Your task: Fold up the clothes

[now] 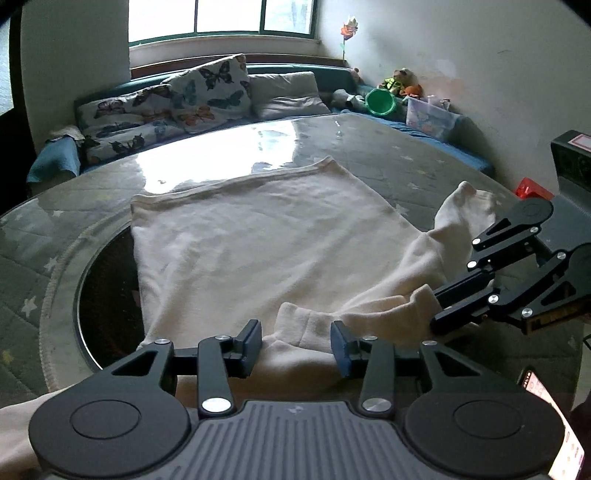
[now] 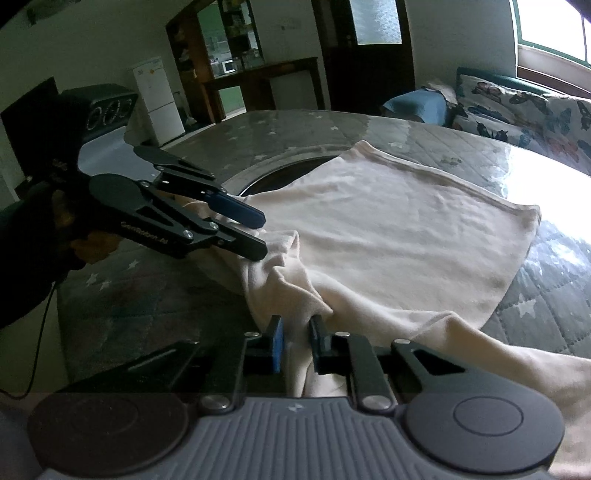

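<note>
A cream sweater (image 1: 258,236) lies flat on a round table (image 1: 406,155) that has a grey quilted cover with little stars under a shiny clear sheet. The body of the sweater is spread out smooth, with its hem on the far side toward the window (image 1: 221,14). The near part is bunched up, and one sleeve (image 1: 461,218) sticks out to the side. The left gripper (image 1: 295,341) sits low over the near edge of the sweater. Its two fingers are apart, and a soft fold of the cloth lies in the gap between them, but the pads do not press on it. The right gripper (image 2: 297,338) has its fingers pulled close together, and they pinch a thick fold of the sweater near the sleeve. From the left wrist view, the right gripper comes in from the side with the cloth caught at its tips. From the right wrist view, the left gripper (image 2: 258,232) reaches in from the side, and a hand (image 2: 74,229) in a dark sleeve holds it. Behind the table there is a blue bench with butterfly pillows (image 1: 210,92), a green bowl (image 1: 380,101) and some toys in the corner. A white fridge (image 2: 159,103) stands far back in the room.
</note>
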Motion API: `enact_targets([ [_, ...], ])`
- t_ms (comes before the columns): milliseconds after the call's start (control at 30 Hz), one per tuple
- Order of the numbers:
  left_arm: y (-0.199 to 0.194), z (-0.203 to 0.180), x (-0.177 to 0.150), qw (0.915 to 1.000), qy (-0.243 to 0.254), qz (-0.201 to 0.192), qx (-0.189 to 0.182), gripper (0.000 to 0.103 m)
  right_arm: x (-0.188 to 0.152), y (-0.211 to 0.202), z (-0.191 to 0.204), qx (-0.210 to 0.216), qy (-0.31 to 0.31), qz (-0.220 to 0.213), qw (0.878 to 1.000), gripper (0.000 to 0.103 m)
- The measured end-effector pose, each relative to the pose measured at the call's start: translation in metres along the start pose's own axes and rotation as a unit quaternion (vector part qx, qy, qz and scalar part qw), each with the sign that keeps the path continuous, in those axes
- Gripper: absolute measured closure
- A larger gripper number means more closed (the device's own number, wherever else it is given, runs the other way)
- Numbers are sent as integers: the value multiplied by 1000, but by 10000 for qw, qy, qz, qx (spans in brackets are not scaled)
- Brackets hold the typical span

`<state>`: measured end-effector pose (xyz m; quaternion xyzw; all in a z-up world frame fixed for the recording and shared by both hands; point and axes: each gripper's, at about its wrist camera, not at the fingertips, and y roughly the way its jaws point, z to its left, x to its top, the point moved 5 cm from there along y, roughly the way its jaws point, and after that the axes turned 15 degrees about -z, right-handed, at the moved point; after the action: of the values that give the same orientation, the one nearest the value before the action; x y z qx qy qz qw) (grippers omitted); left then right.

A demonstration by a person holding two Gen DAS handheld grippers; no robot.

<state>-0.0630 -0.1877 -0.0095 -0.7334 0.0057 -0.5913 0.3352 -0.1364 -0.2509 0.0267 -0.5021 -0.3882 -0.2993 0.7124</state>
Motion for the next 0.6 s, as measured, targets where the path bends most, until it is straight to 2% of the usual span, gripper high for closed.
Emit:
enact_targets([
  [167, 0, 1, 0, 9999, -52, -32, -123, 80, 2, -2, 1, 41, -102, -8, 9999, 92],
  [300, 0, 0, 1, 9999, -53, -39, -132, 80, 2, -3, 2, 53, -158, -19, 9999, 93],
  [433, -1, 2, 2, 9999, -73, -91, -74, 77, 1, -4, 2, 55, -206, -16, 9998, 93],
  [500, -1, 4, 3, 9999, -100, -94, -93, 69, 1, -4, 2, 56, -217, -11, 9997, 93],
  [567, 0, 5, 3, 9999, -106, -70, -103, 56, 1, -4, 2, 64, -210, -12, 9998, 93],
  [600, 1, 5, 3, 9999, -103, -56, -97, 56, 1, -4, 2, 65, -206, -13, 9998, 93],
])
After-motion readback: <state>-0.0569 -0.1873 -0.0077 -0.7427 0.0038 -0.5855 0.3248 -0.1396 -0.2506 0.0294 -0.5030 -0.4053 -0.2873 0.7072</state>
